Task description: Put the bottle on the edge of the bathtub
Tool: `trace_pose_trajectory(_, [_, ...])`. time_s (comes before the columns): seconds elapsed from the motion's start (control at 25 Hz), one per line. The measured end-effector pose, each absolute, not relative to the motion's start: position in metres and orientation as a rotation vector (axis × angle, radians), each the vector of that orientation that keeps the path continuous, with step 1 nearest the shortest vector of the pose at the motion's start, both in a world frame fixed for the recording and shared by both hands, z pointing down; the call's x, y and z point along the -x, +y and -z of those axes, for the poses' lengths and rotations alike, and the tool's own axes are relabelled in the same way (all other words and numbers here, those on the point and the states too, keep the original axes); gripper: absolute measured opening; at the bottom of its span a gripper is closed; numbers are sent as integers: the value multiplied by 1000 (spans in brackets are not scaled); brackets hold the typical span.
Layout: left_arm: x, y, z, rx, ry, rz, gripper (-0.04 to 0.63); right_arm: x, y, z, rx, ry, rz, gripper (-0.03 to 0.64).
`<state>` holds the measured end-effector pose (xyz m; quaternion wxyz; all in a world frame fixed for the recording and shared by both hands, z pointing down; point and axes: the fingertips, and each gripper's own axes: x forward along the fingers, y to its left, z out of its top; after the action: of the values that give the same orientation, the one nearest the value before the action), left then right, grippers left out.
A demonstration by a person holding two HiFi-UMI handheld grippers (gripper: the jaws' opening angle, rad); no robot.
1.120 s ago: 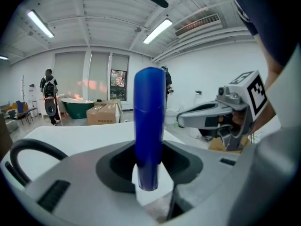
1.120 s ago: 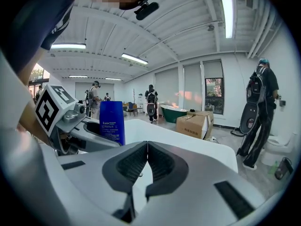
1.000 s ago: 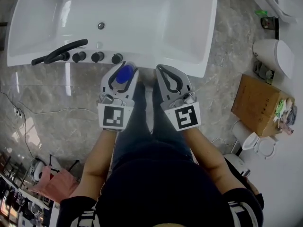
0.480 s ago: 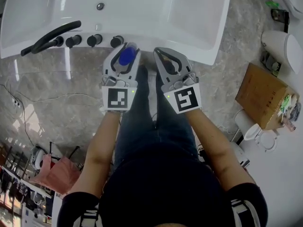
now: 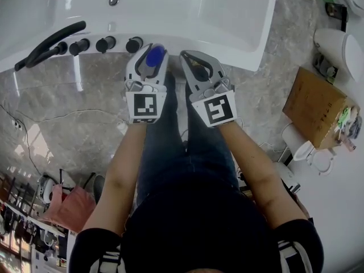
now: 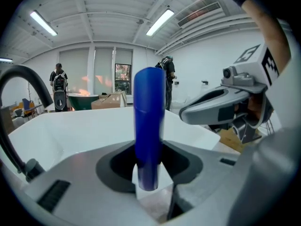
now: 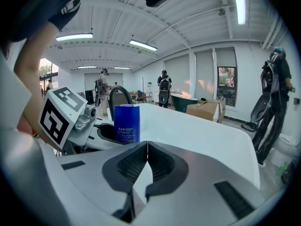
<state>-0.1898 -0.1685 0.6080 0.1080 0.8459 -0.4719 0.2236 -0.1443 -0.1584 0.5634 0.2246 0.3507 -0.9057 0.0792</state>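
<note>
The left gripper [image 5: 149,51] is gripping the blue bottle [image 6: 149,126] in wide-set jaws, its long axis standing vertical. The right gripper [image 7: 147,145] is pressing its jaws together, empty.

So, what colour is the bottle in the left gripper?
The bottle is deep blue; the left gripper view shows it best.

No legible text (bottle [image 7: 127,123] print tiny)
</note>
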Motion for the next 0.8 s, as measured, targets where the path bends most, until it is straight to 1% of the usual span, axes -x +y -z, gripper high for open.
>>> trace_pose_trajectory(0.48, [169, -182, -649, -2447, -1340, -702, 156, 131, -161, -583, -989, -2463, -260, 17])
trace_pose_trajectory(0.72, [163, -186, -655, -2459, -1331, -709, 156, 129, -164, -586, -977, -2508, -351, 18])
trace_pose_trajectory(0.76, [162, -186, -655, -2464, -1331, -708, 156, 132, -164, -584, -959, -2532, -377, 24])
trace_pose_trajectory(0.8, [162, -187, -655, -2468, -1332, -705, 156, 136, -164, -583, -938, -2557, -408, 107])
